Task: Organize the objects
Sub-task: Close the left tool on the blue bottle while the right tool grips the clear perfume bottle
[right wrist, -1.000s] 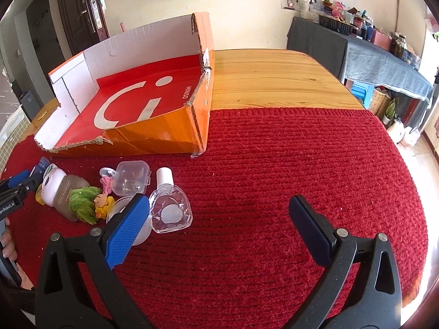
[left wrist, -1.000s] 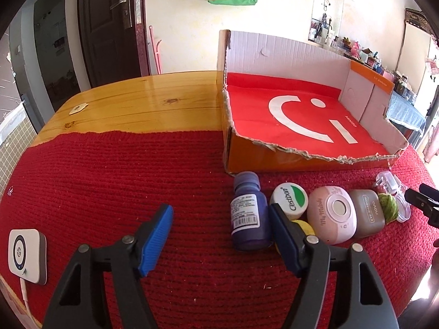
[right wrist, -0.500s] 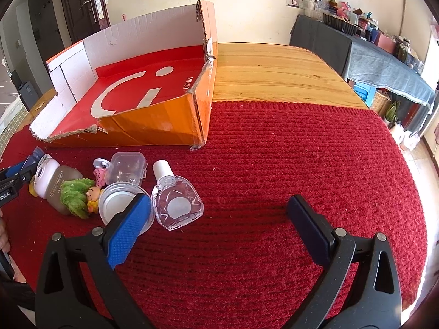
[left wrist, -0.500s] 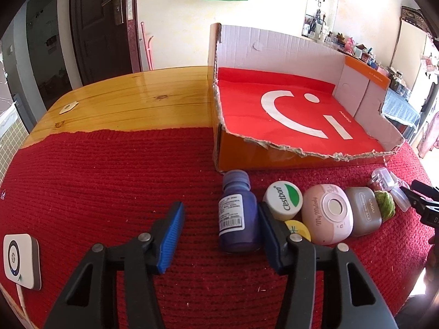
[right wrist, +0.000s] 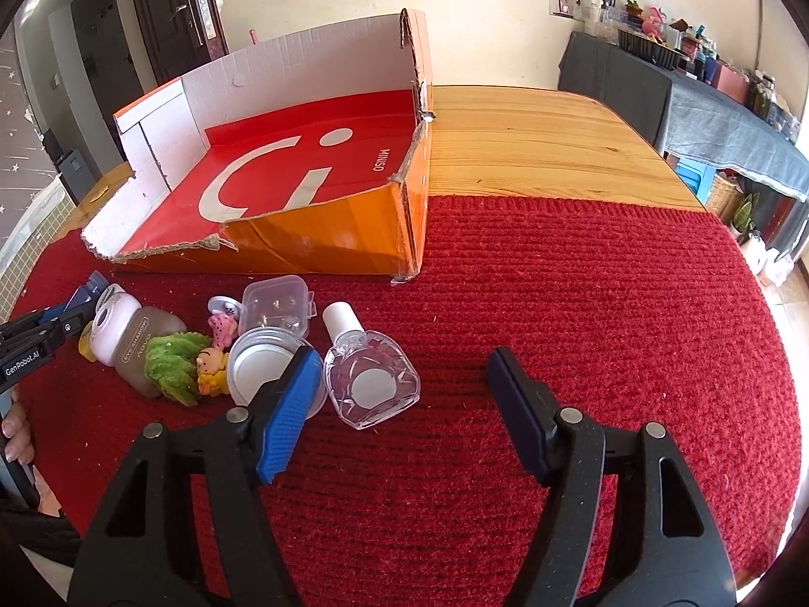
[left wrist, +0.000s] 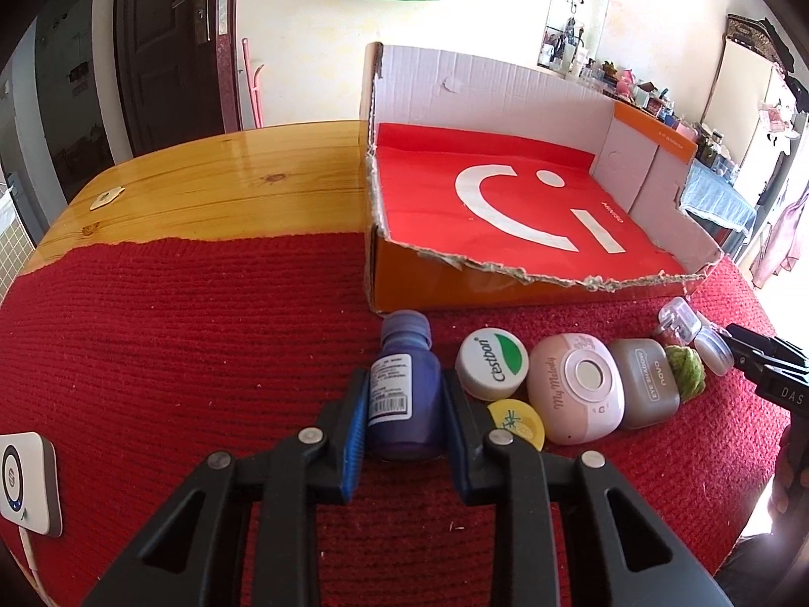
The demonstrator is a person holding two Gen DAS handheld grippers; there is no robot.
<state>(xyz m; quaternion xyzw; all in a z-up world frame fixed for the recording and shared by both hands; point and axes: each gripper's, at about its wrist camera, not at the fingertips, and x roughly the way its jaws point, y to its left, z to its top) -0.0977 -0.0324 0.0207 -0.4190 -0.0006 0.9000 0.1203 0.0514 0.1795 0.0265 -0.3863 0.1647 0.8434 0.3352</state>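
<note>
- Where the red knitted mat meets the torn orange cardboard box, printed "MINISO", the left gripper is clamped on one purple plastic bottle with a barcode label, lying flat.
- Beside it: one white "Cestbon" cap, one pink "My Melody" case, one brown "EYE SHADOW novo" compact.
- The right gripper hangs spread apart over one clear glass bottle; bare mat lies to its right.

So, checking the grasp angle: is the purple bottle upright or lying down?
Lying down: the purple bottle rests on its side, cap toward the box.
</note>
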